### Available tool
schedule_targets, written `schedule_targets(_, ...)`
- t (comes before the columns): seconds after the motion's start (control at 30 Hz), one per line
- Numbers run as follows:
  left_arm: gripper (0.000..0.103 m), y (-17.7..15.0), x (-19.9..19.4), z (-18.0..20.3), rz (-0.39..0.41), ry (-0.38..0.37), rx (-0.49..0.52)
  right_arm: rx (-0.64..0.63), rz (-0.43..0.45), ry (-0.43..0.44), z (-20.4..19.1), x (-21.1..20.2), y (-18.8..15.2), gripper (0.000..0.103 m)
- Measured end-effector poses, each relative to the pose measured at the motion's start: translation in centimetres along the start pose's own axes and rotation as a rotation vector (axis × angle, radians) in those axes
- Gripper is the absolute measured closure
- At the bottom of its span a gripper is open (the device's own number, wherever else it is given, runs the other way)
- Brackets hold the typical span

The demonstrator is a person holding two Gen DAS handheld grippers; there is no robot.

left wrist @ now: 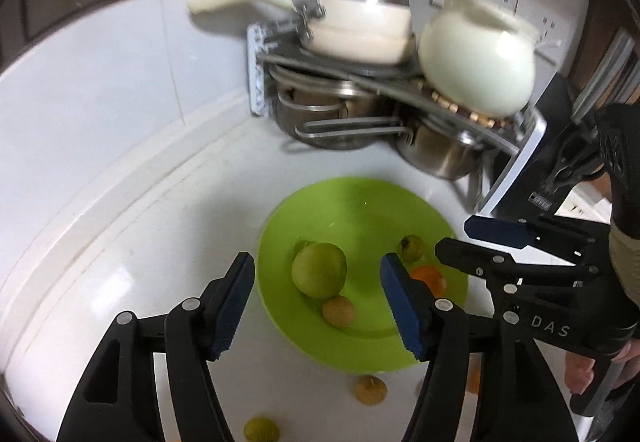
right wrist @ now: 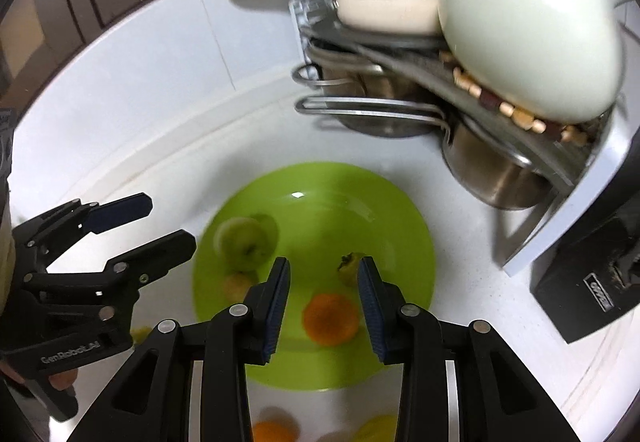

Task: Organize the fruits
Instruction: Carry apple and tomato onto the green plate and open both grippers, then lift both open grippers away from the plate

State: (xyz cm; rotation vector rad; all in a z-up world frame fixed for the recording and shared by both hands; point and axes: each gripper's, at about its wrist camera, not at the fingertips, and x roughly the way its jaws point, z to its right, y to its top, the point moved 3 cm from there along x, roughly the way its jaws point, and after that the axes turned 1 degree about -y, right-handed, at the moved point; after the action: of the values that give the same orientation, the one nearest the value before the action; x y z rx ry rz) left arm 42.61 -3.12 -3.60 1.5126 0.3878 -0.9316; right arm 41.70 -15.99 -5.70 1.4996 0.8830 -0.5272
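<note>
A lime green plate (left wrist: 360, 214) (right wrist: 360, 202) lies on the white counter. On it are a green apple (left wrist: 319, 269) (right wrist: 244, 244), a small tan fruit (left wrist: 338, 311) (right wrist: 236, 284), a small yellow-green fruit (left wrist: 412, 247) (right wrist: 349, 266) and an orange (left wrist: 430, 276) (right wrist: 330, 319). My left gripper (left wrist: 316, 310) is open and empty above the plate's near edge. My right gripper (right wrist: 324, 306) is open and empty, its jaws either side of the orange, above it. The right gripper shows in the left wrist view (left wrist: 480, 242), and the left gripper in the right wrist view (right wrist: 160, 226).
Loose fruits lie on the counter in front of the plate: a tan one (left wrist: 371, 389), a yellow-green one (left wrist: 262, 429), an orange (right wrist: 272, 430), a yellow one (right wrist: 376, 428). A dish rack (left wrist: 256, 70) with steel pots, white pans and a white kettle (left wrist: 476, 58) stands behind. A black box (right wrist: 592, 282) stands at right.
</note>
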Motion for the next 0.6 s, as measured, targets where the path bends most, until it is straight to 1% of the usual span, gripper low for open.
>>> schedule_targets(0.13,0.035,-0.2,-3.0,-0.8,0.055,0.020,0.006,-0.016,0.043,0.010,-1.5,-2.2,-0.2,0.062)
schedule_targets(0.2,0.034,-0.5,-4.5,-1.1,0.076,0.026,0.001,-0.028,0.072,0.002,-2.5,-3.2,-0.3,0.055)
schedule_targets(0.33,0.034,-1.4,-7.0,-2.0,0.111,0.040,-0.012,-0.051,0.126,-0.009,-4.2,-4.9,-0.7,0.053)
schedule_targets(0.47,0.032,-2.5,-9.2,-2.6,0.135,0.061,-0.018,-0.062,0.153,0.004,-6.0,-6.2,-1.5,0.049)
schedule_targets(0.6,0.031,-4.1,-10.6,-3.1,0.144,0.097,-0.014,-0.086,0.172,0.002,-7.5,-7.0,-2.4,0.049)
